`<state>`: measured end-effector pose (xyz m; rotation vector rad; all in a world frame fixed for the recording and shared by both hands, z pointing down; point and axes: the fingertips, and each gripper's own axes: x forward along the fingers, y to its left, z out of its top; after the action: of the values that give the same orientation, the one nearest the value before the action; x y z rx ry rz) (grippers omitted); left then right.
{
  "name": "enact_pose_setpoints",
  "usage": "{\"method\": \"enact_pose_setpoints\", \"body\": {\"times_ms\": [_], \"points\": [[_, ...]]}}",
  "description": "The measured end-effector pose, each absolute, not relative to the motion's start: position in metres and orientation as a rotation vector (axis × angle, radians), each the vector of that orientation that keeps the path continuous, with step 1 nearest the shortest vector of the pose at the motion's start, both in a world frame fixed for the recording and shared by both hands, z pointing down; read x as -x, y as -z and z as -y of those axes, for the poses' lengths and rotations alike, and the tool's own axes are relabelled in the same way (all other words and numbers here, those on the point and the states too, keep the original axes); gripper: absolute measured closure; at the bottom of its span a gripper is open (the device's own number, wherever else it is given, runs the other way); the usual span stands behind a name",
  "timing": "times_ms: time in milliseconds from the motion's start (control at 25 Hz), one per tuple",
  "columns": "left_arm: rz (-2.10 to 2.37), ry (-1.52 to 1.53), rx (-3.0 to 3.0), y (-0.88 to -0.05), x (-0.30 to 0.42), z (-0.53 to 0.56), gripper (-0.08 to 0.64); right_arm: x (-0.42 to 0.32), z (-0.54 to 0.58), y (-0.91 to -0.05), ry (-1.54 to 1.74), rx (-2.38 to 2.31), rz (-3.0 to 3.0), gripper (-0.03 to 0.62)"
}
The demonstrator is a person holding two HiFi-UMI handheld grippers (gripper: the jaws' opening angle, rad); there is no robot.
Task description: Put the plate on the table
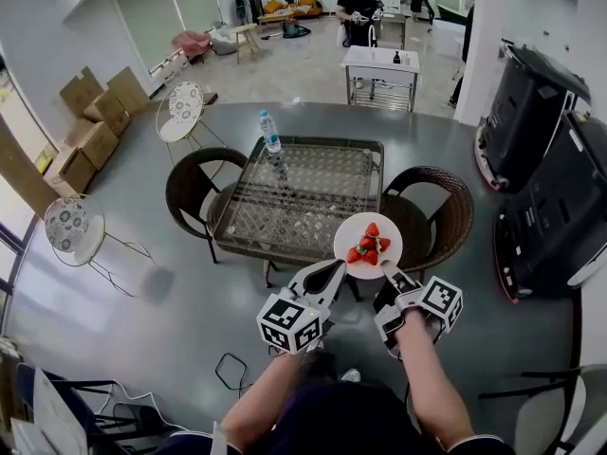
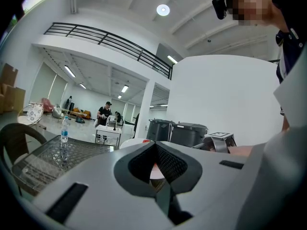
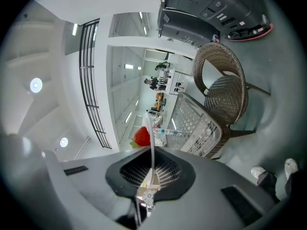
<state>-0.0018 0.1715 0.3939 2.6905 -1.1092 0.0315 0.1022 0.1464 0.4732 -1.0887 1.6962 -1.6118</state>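
The plate (image 1: 343,236) hangs in the air just below the middle of the head view. It carries a small heap of strawberries (image 1: 368,245) and is short of the near edge of the glass-topped wicker table (image 1: 303,197), not yet over it. The right gripper (image 1: 389,275) has it: in the right gripper view the jaws are pressed onto the thin rim, and the plate (image 3: 151,138) shows edge-on between them with one strawberry (image 3: 142,137) just left of it. The left gripper (image 1: 337,268) has its jaws closed on nothing. Its tips meet at the plate's lower left rim, and I cannot tell whether they touch it or sit just under it. In the left gripper view a pale arc of the plate (image 2: 132,142) shows beyond the closed tips (image 2: 160,176). A pinch on one edge makes the far side likely to sag, so the closed left tips are best used as a prop under the rim while both grippers travel together. The plate needs to stay level so the fruit does not roll, and it should pass between the two wicker chairs (image 1: 436,207) rather than over a chair back. An open patch of glass near the lower middle of the table, well clear of the water bottle (image 1: 271,140) at the upper left, looks the safest place to land. The right jaws should part only once the base sits flat.
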Motion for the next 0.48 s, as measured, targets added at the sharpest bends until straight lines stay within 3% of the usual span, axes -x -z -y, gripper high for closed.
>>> {"method": "enact_pose_setpoints", "body": {"times_ms": [480], "points": [[1.097, -0.039, -2.674, -0.405, 0.005, -0.125, 0.554, -0.103, -0.103, -0.481, 1.614, 1.099, -1.686, 0.578]]}}
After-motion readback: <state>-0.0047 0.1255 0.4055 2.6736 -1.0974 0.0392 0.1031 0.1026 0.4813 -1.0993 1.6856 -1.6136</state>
